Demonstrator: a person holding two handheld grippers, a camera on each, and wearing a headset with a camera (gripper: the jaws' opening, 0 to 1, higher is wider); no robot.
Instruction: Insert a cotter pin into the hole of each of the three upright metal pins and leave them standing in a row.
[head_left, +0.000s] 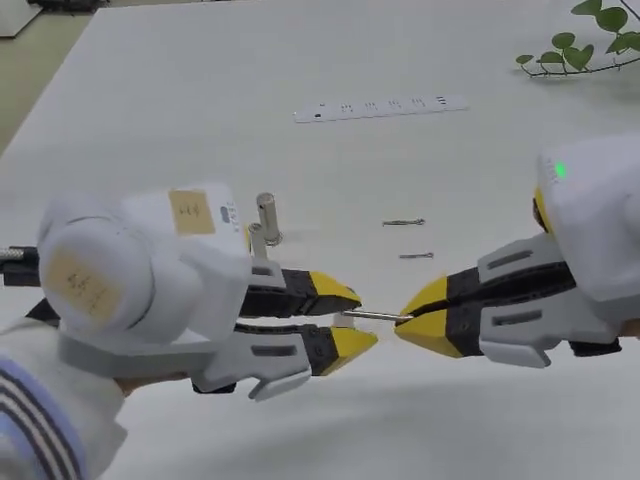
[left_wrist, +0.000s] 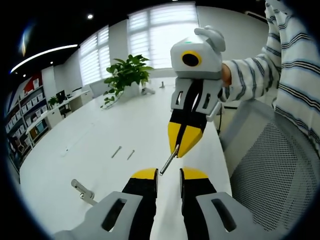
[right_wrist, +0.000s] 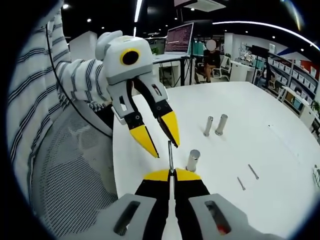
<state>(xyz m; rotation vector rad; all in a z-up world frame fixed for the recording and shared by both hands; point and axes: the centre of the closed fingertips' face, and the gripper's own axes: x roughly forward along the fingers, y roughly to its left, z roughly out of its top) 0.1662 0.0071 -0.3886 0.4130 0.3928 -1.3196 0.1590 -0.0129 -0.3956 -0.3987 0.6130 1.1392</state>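
**Grippers tip to tip: left parted, right clamped**

The left gripper (head_left: 365, 317) lies level above the near edge of the bench (head_left: 200, 80), pointing right with its jaws parted. The right gripper (head_left: 402, 322) faces it tip to tip, pointing left. Its jaws are pressed together on a cotter pin (head_left: 370, 316) whose free end reaches into the left jaws' gap. Striped sleeves (head_left: 40, 430) cover both forearms.

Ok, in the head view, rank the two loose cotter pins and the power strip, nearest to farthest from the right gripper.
1. Nearer loose cotter pin, just beyond the right gripper.
2. Second loose cotter pin, behind the first.
3. Power strip, farthest back.
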